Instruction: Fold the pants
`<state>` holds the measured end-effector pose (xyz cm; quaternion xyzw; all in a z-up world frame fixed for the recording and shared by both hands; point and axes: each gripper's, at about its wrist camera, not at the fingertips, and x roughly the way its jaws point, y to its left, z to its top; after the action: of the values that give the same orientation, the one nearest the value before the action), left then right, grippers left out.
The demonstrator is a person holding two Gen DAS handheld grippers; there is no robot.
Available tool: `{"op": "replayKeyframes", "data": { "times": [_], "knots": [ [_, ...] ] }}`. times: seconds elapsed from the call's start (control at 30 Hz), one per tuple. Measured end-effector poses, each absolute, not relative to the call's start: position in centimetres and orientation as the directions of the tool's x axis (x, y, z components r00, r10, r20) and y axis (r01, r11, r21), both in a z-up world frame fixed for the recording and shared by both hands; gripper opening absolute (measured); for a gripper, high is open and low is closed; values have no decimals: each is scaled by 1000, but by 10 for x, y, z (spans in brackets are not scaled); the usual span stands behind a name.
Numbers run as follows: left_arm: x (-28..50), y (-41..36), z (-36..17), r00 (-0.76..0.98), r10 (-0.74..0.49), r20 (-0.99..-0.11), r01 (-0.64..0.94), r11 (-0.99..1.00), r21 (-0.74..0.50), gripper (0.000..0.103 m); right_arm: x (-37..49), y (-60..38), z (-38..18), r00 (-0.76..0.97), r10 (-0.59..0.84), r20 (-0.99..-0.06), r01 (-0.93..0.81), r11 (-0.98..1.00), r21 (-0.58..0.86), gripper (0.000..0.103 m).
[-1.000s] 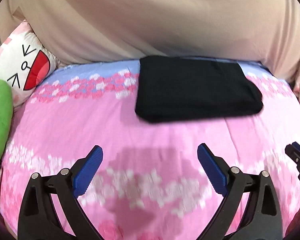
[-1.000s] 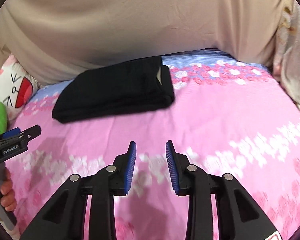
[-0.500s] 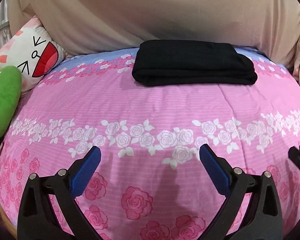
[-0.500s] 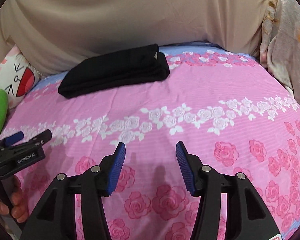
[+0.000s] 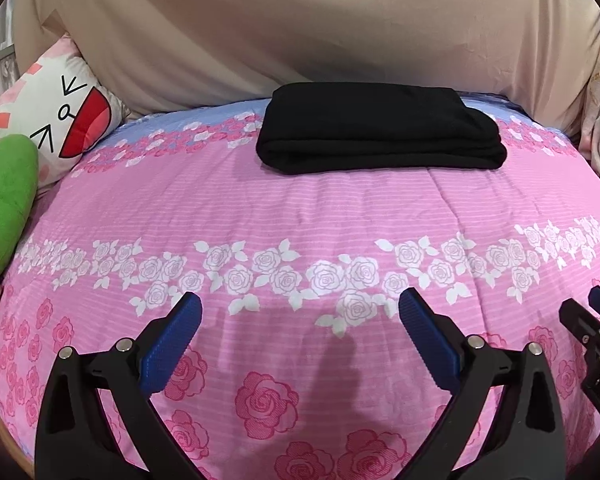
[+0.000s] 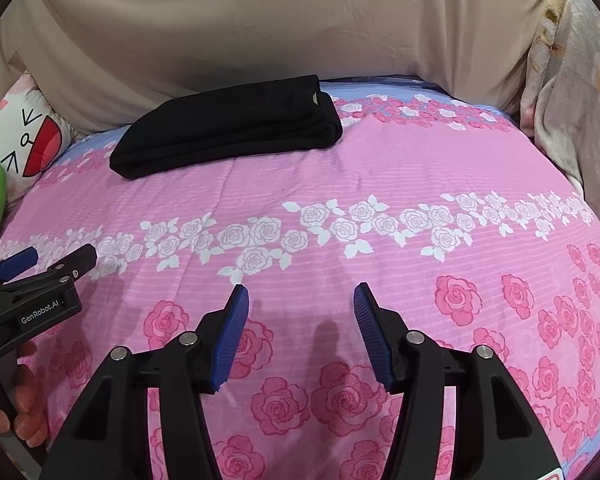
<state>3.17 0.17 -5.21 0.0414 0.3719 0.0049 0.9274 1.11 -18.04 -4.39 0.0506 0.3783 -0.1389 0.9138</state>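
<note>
Pants (image 5: 380,130), black knit folded into a thick flat rectangle, lie at the far end of the bed (image 5: 300,220) against its beige backrest; both tongs have drawn back to the near end. Left tongs (image 5: 300,316) gape empty, right tongs (image 6: 300,300) have widened, empty, so folding looks finished. Quilted pink rose-print cover lies smooth around the pants.

A pink bedspread (image 5: 300,208) with a band of white roses and darker pink roses covers the bed. At the far side of the bedspread hangs a beige cloth (image 5: 300,20). At the left edge of the bedspread leans a white cartoon pillow (image 5: 56,120) with a red mouth, and just in front of it lies a green cushion (image 5: 4,200). At the right edge of the bedspread lies a pale flowered blanket (image 6: 572,100).
</note>
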Motion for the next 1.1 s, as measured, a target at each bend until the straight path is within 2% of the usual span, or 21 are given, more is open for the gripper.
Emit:
{"op": "replayKeyframes", "data": {
  "times": [1.1],
  "knots": [
    [35,6,-57,705,14,-709,25,999,46,97,25,-167,-50,651,-189,-735,280,960,2,54]
  ]
}}
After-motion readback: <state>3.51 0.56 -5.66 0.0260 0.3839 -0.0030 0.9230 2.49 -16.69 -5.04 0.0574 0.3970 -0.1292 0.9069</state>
